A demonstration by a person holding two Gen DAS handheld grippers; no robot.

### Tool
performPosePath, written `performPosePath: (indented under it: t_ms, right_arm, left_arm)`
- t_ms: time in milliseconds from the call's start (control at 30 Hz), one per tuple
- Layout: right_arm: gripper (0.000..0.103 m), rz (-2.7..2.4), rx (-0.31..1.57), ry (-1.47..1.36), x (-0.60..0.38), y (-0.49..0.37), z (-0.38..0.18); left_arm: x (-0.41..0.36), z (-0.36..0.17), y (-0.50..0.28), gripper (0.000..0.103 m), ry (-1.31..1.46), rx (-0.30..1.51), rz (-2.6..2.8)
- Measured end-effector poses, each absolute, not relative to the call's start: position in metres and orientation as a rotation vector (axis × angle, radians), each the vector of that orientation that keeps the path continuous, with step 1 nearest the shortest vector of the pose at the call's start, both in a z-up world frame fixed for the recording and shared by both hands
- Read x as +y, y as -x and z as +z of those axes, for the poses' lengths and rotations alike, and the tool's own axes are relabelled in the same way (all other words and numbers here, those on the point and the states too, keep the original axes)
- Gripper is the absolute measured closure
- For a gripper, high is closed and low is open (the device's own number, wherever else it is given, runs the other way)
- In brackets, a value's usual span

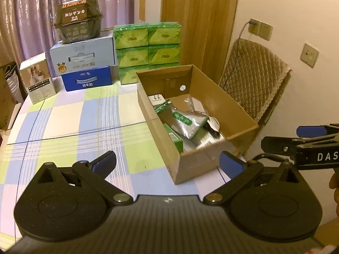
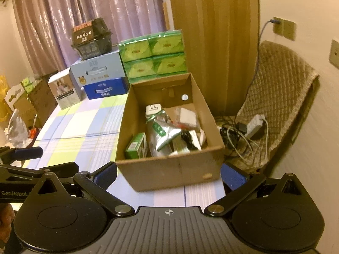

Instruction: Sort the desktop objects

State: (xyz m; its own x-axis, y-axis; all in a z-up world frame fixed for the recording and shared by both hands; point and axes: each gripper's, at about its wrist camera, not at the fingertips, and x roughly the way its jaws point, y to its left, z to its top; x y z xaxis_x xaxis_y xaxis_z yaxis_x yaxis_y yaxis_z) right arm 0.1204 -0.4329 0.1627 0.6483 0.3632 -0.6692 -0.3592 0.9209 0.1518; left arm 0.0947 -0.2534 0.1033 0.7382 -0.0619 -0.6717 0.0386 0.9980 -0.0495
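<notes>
An open cardboard box (image 1: 239,114) (image 2: 165,169) stands on the checked tablecloth (image 1: 84,122) (image 2: 84,127) at the table's right side. Inside lie a silver pouch with a green label (image 1: 186,123) (image 2: 163,133), a small green carton (image 1: 175,138) (image 2: 135,145), a white charger (image 1: 155,100) (image 2: 152,109) and a black cable (image 2: 187,138). My left gripper (image 1: 167,165) hangs open before the box's near left corner, holding nothing. My right gripper (image 2: 169,174) is open in front of the box's near wall, also holding nothing. Each gripper shows at the edge of the other's view.
At the table's back stand green tissue packs (image 1: 148,48) (image 2: 153,55), stacked blue boxes (image 1: 84,63) (image 2: 99,74) topped by a dark bowl pack (image 1: 78,21) (image 2: 92,38), and a small white box (image 1: 38,78) (image 2: 64,91). A quilted chair (image 1: 252,80) (image 2: 281,97) with chargers (image 2: 250,127) sits right.
</notes>
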Motion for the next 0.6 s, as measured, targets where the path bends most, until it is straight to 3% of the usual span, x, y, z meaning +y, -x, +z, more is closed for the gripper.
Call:
performPosePath:
  t_ms: [600]
  right_arm:
    - [0.002, 0.369, 0.730, 0.022, -0.448, -0.051, 0.159]
  left_arm:
    - [-0.259, 0.081, -0.045, 0.001, 0.039, 0.787, -0.068]
